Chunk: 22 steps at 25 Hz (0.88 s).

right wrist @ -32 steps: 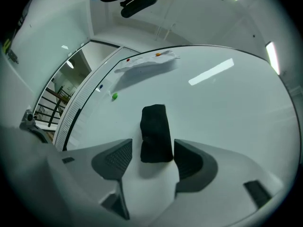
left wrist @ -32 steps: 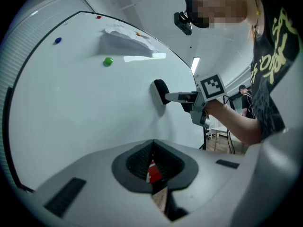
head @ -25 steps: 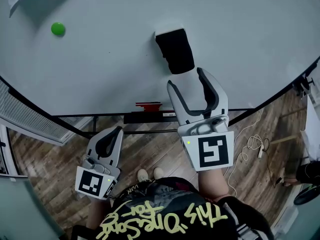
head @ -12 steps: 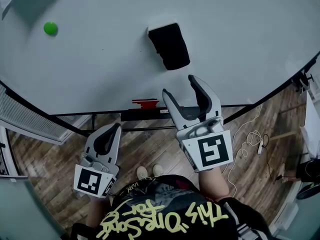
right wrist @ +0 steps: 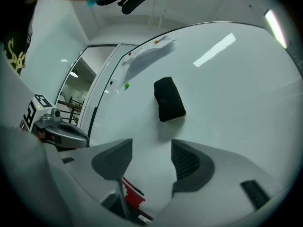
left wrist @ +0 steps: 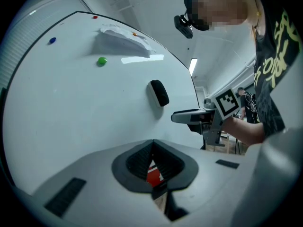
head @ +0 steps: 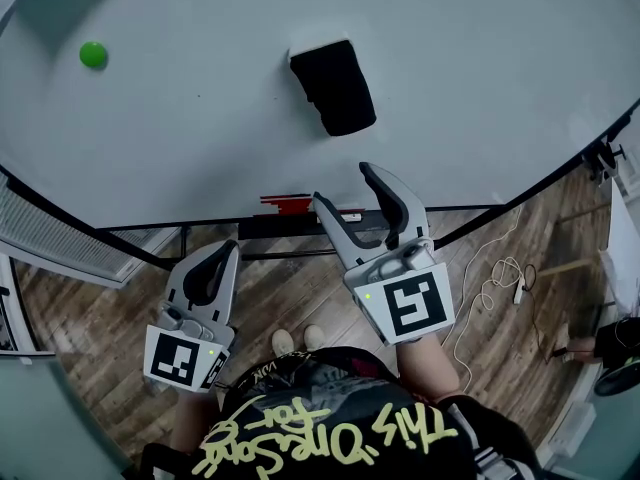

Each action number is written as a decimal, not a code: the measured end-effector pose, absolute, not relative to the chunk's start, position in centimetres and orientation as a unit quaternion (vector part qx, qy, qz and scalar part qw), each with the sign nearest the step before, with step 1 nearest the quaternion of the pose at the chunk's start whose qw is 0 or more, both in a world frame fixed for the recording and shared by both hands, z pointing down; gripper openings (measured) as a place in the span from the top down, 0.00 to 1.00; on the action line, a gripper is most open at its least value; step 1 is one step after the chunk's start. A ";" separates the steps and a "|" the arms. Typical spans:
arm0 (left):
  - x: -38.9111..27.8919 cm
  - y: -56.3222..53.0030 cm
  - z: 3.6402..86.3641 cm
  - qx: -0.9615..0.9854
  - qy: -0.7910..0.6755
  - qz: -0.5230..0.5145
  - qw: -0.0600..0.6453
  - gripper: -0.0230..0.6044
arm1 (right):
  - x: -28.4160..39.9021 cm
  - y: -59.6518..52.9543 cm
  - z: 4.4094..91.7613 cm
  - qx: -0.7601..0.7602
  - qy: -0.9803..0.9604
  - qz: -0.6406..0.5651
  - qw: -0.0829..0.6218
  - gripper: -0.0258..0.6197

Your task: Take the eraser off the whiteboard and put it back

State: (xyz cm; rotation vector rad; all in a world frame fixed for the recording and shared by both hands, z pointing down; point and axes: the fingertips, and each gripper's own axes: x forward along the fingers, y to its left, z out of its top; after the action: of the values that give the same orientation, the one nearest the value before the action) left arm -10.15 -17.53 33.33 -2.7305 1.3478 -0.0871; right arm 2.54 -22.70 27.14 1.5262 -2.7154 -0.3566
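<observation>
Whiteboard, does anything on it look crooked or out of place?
The black eraser clings to the whiteboard at a slant, not square with its edges. The paper sheet higher up bulges off the surface, rumpled. Nothing else stands out.

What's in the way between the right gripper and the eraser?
Nothing. Only bare whiteboard separates the right gripper, jaws apart, from the eraser stuck on it. The right gripper view shows this, and the head view agrees.
</observation>
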 end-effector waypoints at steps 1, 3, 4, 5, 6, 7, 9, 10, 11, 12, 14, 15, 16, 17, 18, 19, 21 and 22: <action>-10.2 -17.6 33.3 -0.895 0.442 -0.028 0.048 0.95 | 2.4 -22.7 27.4 0.484 -0.868 -0.113 0.005 0.55; -10.4 -17.7 33.2 -0.894 0.444 -0.028 0.048 0.95 | 2.1 -22.5 27.9 0.479 -0.871 -0.111 0.011 0.55; -10.5 -17.7 33.1 -0.894 0.444 -0.027 0.049 0.95 | 1.9 -22.5 28.1 0.476 -0.872 -0.110 0.013 0.55; -10.5 -17.7 33.1 -0.894 0.445 -0.026 0.050 0.95 | 1.7 -22.4 28.2 0.473 -0.874 -0.110 0.014 0.55; -10.6 -17.7 33.0 -0.894 0.445 -0.025 0.050 0.95 | 1.5 -22.3 28.4 0.469 -0.876 -0.109 0.014 0.55; -10.6 -17.7 33.0 -0.894 0.445 -0.025 0.051 0.95 | 1.3 -22.2 28.5 0.466 -0.878 -0.110 0.013 0.55; -10.5 -17.8 32.9 -0.893 0.446 -0.023 0.052 0.95 | 1.1 -22.1 28.8 0.460 -0.881 -0.110 0.015 0.56; -10.4 -17.8 32.9 -0.893 0.446 -0.023 0.053 0.95 | 1.1 -22.0 29.0 0.459 -0.882 -0.111 0.016 0.56; -10.3 -17.9 32.8 -0.893 0.447 -0.022 0.054 0.95 | 1.0 -22.0 29.2 0.458 -0.882 -0.111 0.016 0.56; -10.3 -18.0 32.8 -0.893 0.447 -0.022 0.054 0.95 | 1.0 -21.9 29.3 0.457 -0.882 -0.112 0.016 0.57; -10.1 -18.1 32.8 -0.892 0.448 -0.022 0.054 0.95 | 0.9 -21.9 29.6 0.454 -0.884 -0.114 0.018 0.61; -10.1 -18.1 32.7 -0.892 0.448 -0.022 0.054 0.95 | 0.9 -21.8 29.8 0.453 -0.884 -0.114 0.019 0.62; -10.0 -18.1 32.7 -0.892 0.448 -0.021 0.054 0.95 | 0.9 -21.8 29.9 0.452 -0.885 -0.113 0.020 0.63; -9.9 -18.1 32.6 -0.892 0.448 -0.021 0.055 0.95 | 0.8 -21.7 30.0 0.451 -0.885 -0.112 0.021 0.64; -9.9 -18.1 32.5 -0.892 0.447 -0.020 0.056 0.95 | 0.8 -21.7 30.1 0.450 -0.886 -0.112 0.022 0.65; -9.8 -18.1 32.4 -0.893 0.447 -0.020 0.056 0.95 | 0.8 -21.6 30.2 0.449 -0.886 -0.112 0.023 0.67; -9.7 -18.2 32.4 -0.893 0.446 -0.020 0.057 0.95 | 0.6 -21.6 30.5 0.446 -0.887 -0.113 0.029 0.72; -9.6 -18.3 32.4 -0.893 0.446 -0.020 0.057 0.95 | 0.5 -21.6 30.6 0.445 -0.888 -0.113 0.031 0.74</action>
State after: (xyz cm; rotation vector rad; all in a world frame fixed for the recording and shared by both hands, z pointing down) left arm -9.64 -18.30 32.42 -2.7085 1.3535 -0.0615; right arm 0.55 -21.58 30.61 1.3699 -2.7349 -0.3491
